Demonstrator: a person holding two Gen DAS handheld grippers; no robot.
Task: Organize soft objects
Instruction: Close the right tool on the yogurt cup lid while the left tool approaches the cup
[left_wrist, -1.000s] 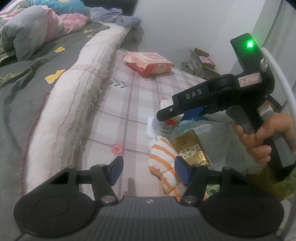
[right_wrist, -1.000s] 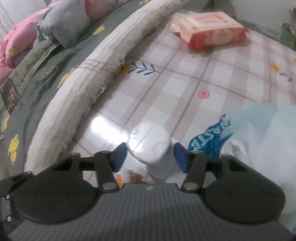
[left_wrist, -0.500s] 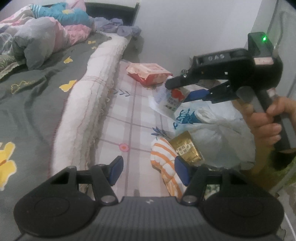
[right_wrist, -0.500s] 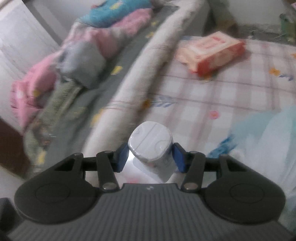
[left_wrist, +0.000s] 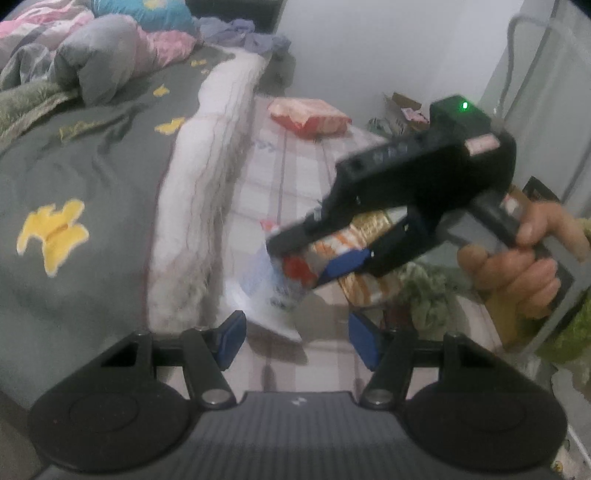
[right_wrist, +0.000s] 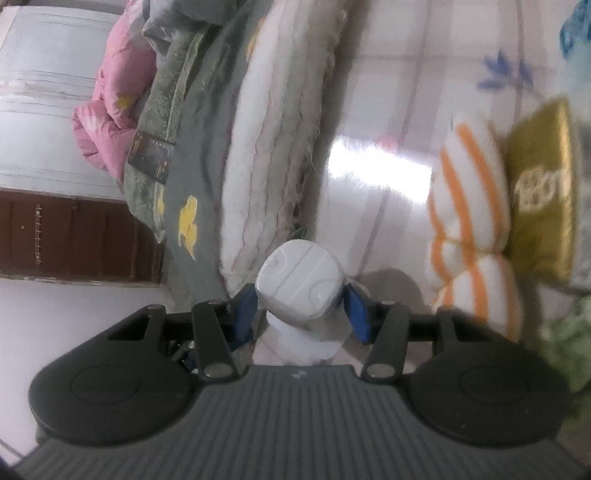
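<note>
A grey bedspread (left_wrist: 92, 177) fills the left, with checked floor (left_wrist: 291, 177) to its right. On the floor lies an orange-striped towel (right_wrist: 469, 206). The right claw (right_wrist: 301, 308) grips a white wrapped pack (right_wrist: 299, 284), held above the floor. The left claw (left_wrist: 295, 338) is half open and empty.

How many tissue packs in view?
3: a white pack clamped in the right gripper; a pink pack far back on the checked sheet; a gold pack beside the striped towel. Others may be hidden.
</note>
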